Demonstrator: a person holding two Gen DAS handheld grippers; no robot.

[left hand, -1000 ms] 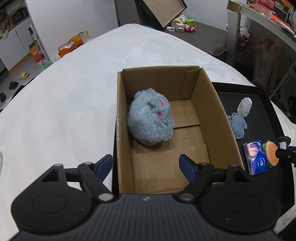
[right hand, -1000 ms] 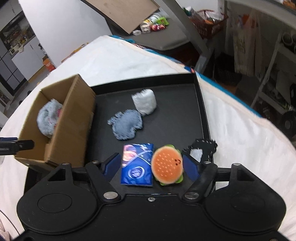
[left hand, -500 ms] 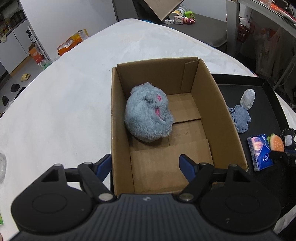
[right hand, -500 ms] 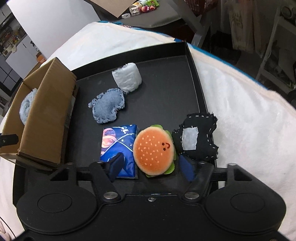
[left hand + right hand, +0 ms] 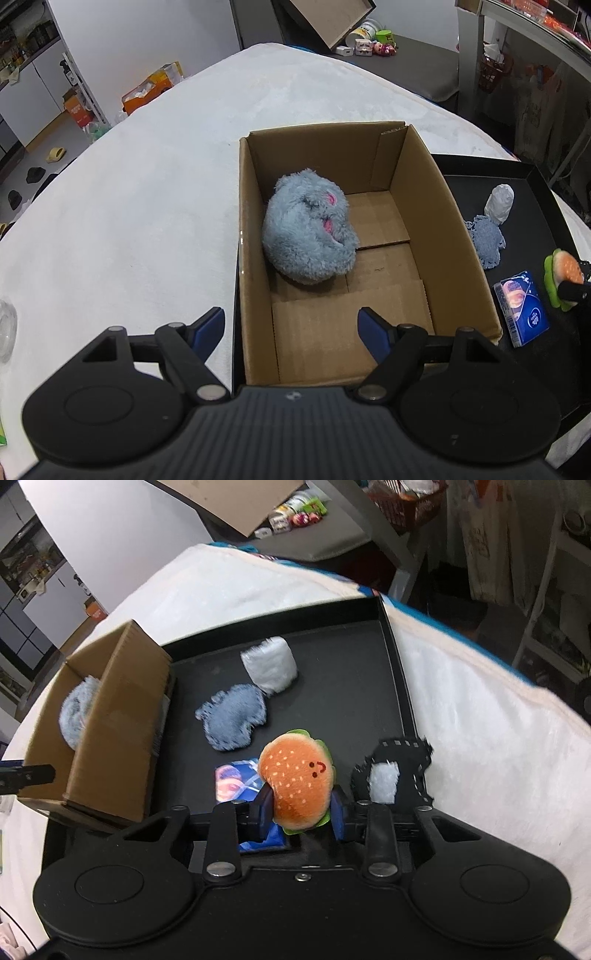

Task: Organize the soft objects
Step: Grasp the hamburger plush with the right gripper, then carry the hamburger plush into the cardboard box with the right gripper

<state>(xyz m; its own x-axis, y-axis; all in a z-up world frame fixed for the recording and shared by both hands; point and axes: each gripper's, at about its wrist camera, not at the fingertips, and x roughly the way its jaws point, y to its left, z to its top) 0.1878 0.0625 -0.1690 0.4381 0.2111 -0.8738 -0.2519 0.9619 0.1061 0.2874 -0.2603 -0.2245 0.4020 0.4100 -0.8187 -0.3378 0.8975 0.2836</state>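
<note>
Burger plush [image 5: 297, 781], low centre of frame, sits squeezed between your right gripper's [image 5: 300, 812] just-closed pads; left gripper [image 5: 291, 325] gapes empty.

Right gripper [image 5: 301, 806] fingers [image 5: 338, 812] just closed onto the burger plush [image 5: 297, 779].

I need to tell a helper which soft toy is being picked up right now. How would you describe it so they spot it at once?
Find the black tray right of the cardboard box. At its near end the right gripper, whose jaws have just been closing, pinches a hamburger plush. It alone is orange, with seed dots, a small smile and a green lettuce fringe; its neighbours are blue, grey or black.
</note>
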